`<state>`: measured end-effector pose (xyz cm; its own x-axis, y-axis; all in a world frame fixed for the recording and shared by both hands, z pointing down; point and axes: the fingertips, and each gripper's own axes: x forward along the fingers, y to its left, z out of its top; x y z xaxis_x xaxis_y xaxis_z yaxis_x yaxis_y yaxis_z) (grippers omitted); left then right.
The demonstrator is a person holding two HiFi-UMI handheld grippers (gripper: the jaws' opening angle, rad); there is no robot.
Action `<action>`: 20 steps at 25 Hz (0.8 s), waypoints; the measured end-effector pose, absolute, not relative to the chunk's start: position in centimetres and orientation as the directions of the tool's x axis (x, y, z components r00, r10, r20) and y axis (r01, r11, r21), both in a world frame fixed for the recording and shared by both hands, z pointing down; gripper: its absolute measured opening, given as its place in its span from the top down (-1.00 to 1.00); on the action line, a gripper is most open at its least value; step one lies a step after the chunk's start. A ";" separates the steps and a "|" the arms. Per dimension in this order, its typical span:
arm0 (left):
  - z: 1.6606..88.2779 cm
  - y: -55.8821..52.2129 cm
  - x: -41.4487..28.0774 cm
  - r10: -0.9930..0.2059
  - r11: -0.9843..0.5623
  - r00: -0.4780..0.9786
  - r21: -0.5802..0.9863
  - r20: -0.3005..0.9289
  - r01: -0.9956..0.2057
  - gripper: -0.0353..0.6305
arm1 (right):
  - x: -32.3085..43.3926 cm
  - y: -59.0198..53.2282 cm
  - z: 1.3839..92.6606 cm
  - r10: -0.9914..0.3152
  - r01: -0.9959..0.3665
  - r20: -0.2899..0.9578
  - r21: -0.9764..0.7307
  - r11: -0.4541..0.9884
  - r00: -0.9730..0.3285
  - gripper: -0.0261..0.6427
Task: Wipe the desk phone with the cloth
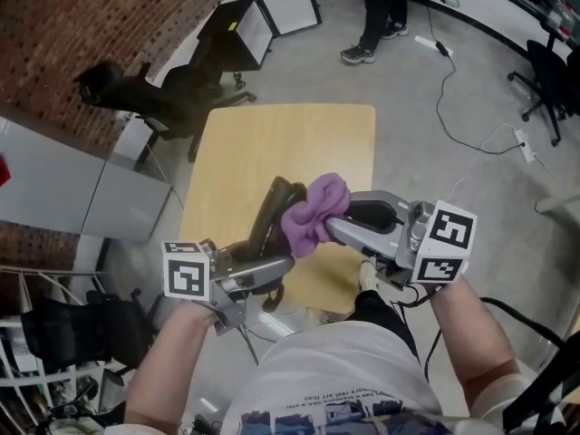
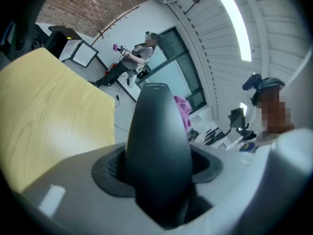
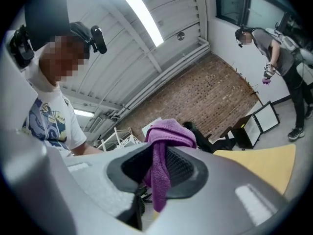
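Note:
A black phone handset (image 1: 272, 216) is held up over the small wooden table (image 1: 299, 143), with my left gripper (image 1: 265, 266) shut on its lower end. In the left gripper view the handset (image 2: 159, 146) fills the gap between the jaws and stands up from them. My right gripper (image 1: 337, 228) is shut on a bunched purple cloth (image 1: 314, 212), which lies against the handset's upper right side. In the right gripper view the cloth (image 3: 164, 146) is pinched between the jaws, bulging above them and hanging below. A bit of the cloth (image 2: 183, 112) shows behind the handset.
A black office chair (image 1: 136, 98) stands left of the table. Framed panels (image 1: 272, 16) lean at the back. A person (image 1: 381, 12) stands beyond the table. Cables (image 1: 471, 107) trail over the grey floor on the right. A wire rack (image 1: 36, 306) is at the lower left.

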<state>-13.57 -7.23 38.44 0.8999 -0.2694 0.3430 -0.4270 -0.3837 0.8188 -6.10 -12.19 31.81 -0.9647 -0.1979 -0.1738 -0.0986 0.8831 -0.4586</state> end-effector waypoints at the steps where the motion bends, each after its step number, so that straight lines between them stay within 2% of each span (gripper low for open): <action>1: 38.3 -7.0 -13.4 -0.265 -0.388 0.902 0.818 0.342 -0.424 -0.04 | -6.0 -12.7 32.1 -0.213 -0.111 -0.172 -0.465 0.878 -0.962 0.66; 10: 38.0 -6.0 -12.6 -0.248 -0.405 0.908 0.815 0.338 -0.414 -0.04 | -4.8 -17.6 33.2 -0.313 -0.164 -0.197 -0.539 0.826 -0.929 0.66; 20: 37.0 -5.8 -12.1 -0.249 -0.419 0.919 0.821 0.306 -0.387 -0.04 | -5.9 -19.6 34.9 -0.335 -0.176 -0.170 -0.592 0.786 -0.927 0.66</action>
